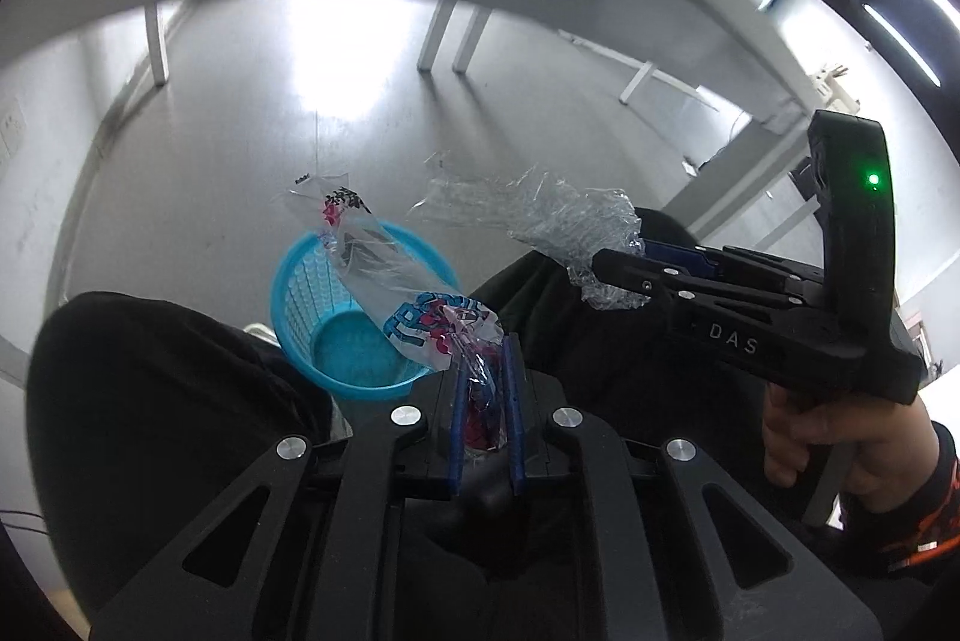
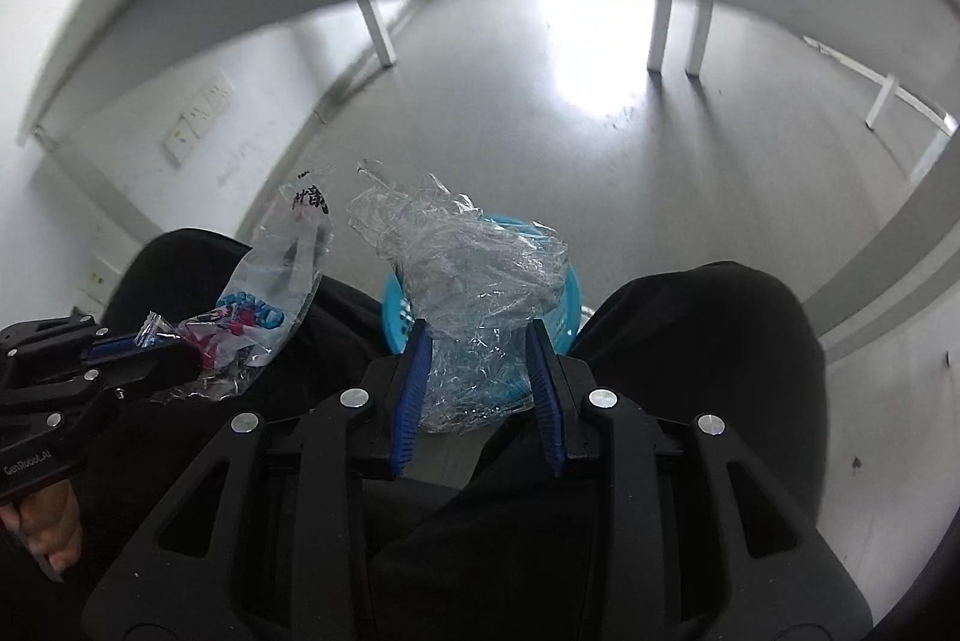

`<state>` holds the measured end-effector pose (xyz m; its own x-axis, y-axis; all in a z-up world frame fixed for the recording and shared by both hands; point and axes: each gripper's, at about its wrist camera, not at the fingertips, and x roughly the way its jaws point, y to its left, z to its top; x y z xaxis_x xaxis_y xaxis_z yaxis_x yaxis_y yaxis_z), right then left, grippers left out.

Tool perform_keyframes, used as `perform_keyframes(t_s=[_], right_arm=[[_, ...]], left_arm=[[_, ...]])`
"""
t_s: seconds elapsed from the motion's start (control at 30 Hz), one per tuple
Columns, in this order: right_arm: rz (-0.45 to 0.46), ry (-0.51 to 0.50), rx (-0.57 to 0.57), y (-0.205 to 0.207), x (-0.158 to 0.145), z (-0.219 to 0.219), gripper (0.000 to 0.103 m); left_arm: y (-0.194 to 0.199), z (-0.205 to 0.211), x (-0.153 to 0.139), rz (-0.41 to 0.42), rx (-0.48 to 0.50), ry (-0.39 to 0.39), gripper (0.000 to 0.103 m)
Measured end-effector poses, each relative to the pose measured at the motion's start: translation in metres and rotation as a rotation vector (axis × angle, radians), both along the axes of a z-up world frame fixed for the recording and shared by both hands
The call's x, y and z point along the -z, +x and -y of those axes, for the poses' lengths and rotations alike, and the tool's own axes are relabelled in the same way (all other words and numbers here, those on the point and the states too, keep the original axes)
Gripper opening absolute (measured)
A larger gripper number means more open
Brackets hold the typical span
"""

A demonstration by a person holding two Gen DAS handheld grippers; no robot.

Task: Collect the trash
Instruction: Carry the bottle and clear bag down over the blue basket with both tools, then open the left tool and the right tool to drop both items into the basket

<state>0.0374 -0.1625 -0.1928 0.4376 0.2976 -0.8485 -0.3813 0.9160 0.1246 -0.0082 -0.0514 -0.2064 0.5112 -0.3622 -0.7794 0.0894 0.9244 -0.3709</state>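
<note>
Left gripper (image 1: 485, 389) is pinched nearly closed on a printed wrapper (image 1: 420, 305); right gripper (image 2: 480, 371), jaws wider, clasps crumpled clear plastic (image 2: 474, 269).

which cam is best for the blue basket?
Left wrist. The basket shows its rim, ribbed wall and floor there, with only the printed wrapper in the left gripper crossing it. In the right wrist view, crumpled clear plastic in the right gripper covers most of it.

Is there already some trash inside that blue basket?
No: in the left wrist view the blue basket shows a bare bottom, while the printed wrapper sits pinched in the left gripper above it.
</note>
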Motion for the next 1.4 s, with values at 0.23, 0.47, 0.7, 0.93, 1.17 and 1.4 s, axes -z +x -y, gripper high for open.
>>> perform_keyframes(t_s=[0.23,0.47,0.7,0.93,1.17,1.4], right_arm=[[-0.068,-0.038,0.020,0.031,0.035,-0.020,0.031],[-0.125,-0.084,0.028,0.065,0.068,-0.044,0.031],[-0.203,-0.124,0.074,0.108,0.105,-0.058,0.031],[-0.282,-0.163,0.106,0.142,0.143,-0.068,0.031],[-0.384,-0.195,0.116,0.169,0.187,-0.075,0.031],[-0.504,-0.195,0.170,0.194,0.231,-0.073,0.031]], left_arm=[[0.036,-0.009,0.037,-0.083,-0.029,-0.040,0.008],[0.065,-0.015,0.068,-0.159,-0.045,-0.076,0.008],[0.104,-0.027,0.111,-0.277,-0.043,-0.134,0.008],[0.130,-0.026,0.143,-0.408,-0.071,-0.111,0.008],[0.154,-0.015,0.164,-0.477,-0.038,-0.050,0.008],[0.177,-0.010,0.188,-0.561,-0.010,0.008,0.008]])
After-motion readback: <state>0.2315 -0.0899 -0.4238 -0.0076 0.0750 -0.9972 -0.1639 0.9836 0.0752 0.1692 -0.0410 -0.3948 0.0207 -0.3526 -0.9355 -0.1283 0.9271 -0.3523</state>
